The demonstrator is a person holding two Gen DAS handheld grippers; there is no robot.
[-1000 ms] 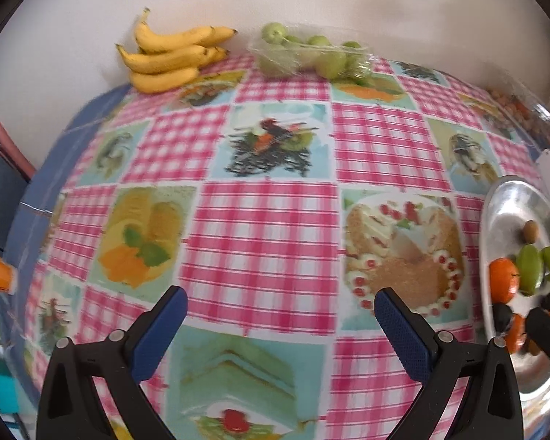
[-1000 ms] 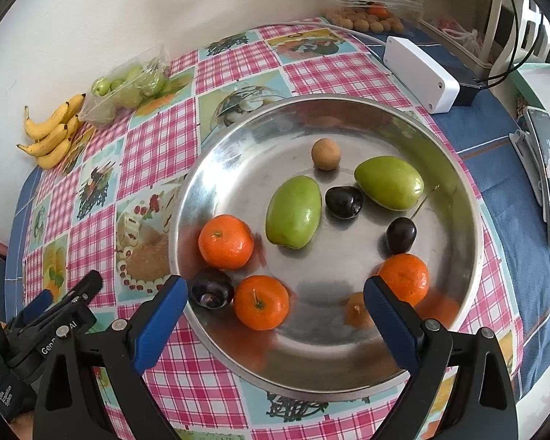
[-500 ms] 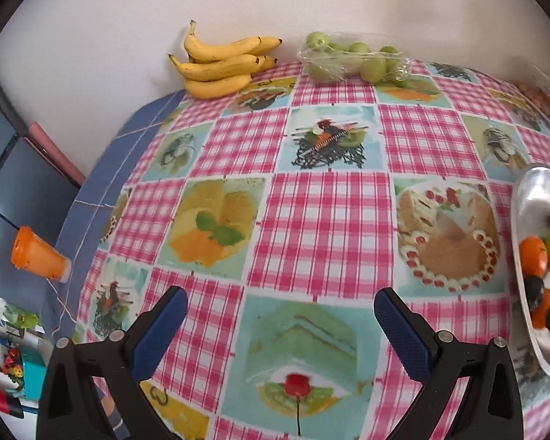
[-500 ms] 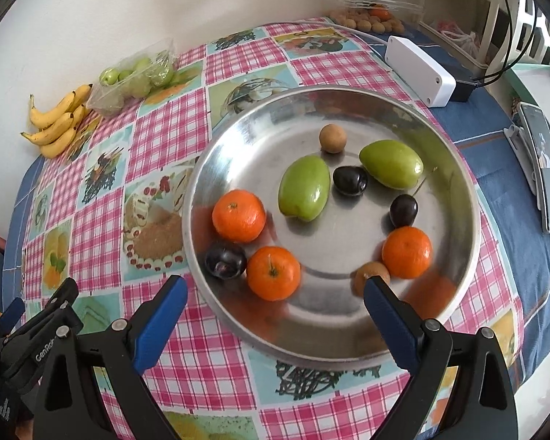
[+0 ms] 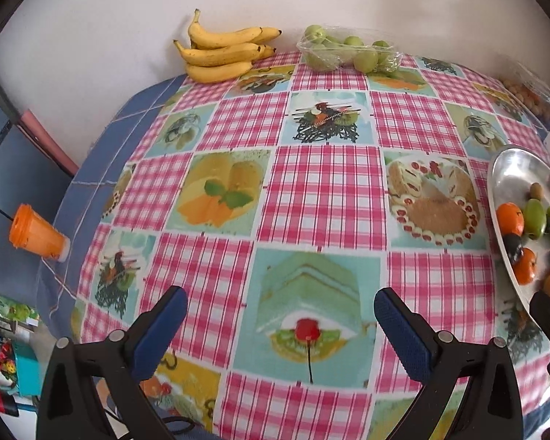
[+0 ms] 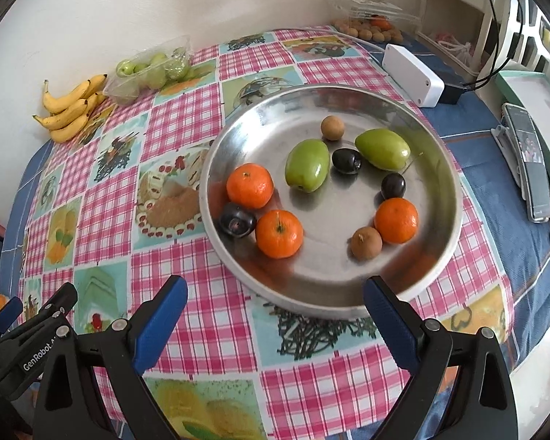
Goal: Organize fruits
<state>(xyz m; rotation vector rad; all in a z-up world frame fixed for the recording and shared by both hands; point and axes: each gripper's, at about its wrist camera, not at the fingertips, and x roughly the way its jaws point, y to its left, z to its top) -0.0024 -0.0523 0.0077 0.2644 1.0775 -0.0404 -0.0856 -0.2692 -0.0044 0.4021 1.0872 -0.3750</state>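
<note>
The fruits are gathered in a round steel tray (image 6: pixel 454 198) at the centre of the right wrist view: three oranges (image 6: pixel 249 185), two green mango-like fruits (image 6: pixel 307 165), three dark plums (image 6: pixel 346 160) and two small brown longans (image 6: pixel 366 242). They lie mixed rather than sorted by kind, spread over the tray's floor, some touching and some apart. Whether this loose mix awaits sorting or is the finished gathering cannot be settled from the scene. Against the wall, at the upper left of that view, a bunch of bananas (image 6: pixel 71 108) and a clear bag of green fruit (image 6: pixel 152 69) are seen, well apart from the tray; a second clear pack (image 6: pixel 372 18) sits at the upper right. The right gripper (image 6: pixel 273 304) is held low at the near rim of the tray, its jaws spread wide and nothing between them, presumably so the whole tray stays in view. The left gripper (image 5: pixel 280 321) is held over the bare checked surface (image 5: pixel 326 190), jaws likewise spread and holding nothing, with the tray only at the right edge of its frame.
</note>
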